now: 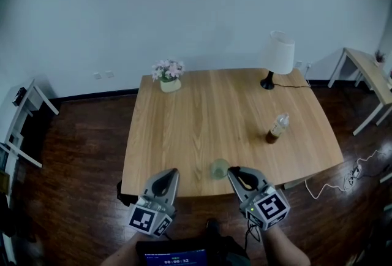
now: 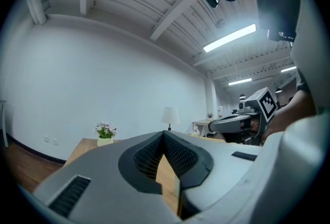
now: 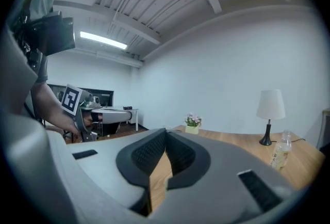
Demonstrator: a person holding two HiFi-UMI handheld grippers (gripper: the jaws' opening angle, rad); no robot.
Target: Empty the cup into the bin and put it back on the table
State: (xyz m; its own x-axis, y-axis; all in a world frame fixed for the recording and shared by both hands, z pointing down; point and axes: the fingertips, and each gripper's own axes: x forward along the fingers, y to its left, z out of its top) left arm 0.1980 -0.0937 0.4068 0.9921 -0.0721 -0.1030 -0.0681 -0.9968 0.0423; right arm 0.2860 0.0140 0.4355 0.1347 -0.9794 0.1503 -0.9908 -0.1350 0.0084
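Observation:
A small translucent cup (image 1: 219, 168) stands upright on the wooden table (image 1: 202, 117), close to its front edge. My right gripper (image 1: 233, 170) hovers just right of the cup, apart from it, jaws shut with nothing between them. In the right gripper view its pads meet at the tip (image 3: 166, 131) and the cup is hidden. My left gripper (image 1: 174, 171) hangs over the front edge, left of the cup, also shut and empty; its pads close together (image 2: 164, 133) in the left gripper view. No bin shows in any view.
On the table stand a pot of pink flowers (image 1: 168, 78) at the back left, a white lamp (image 1: 278, 56) at the back right and a plastic bottle (image 1: 277, 128) on the right. A side table (image 1: 367, 72) and a floor cable (image 1: 343, 182) lie to the right.

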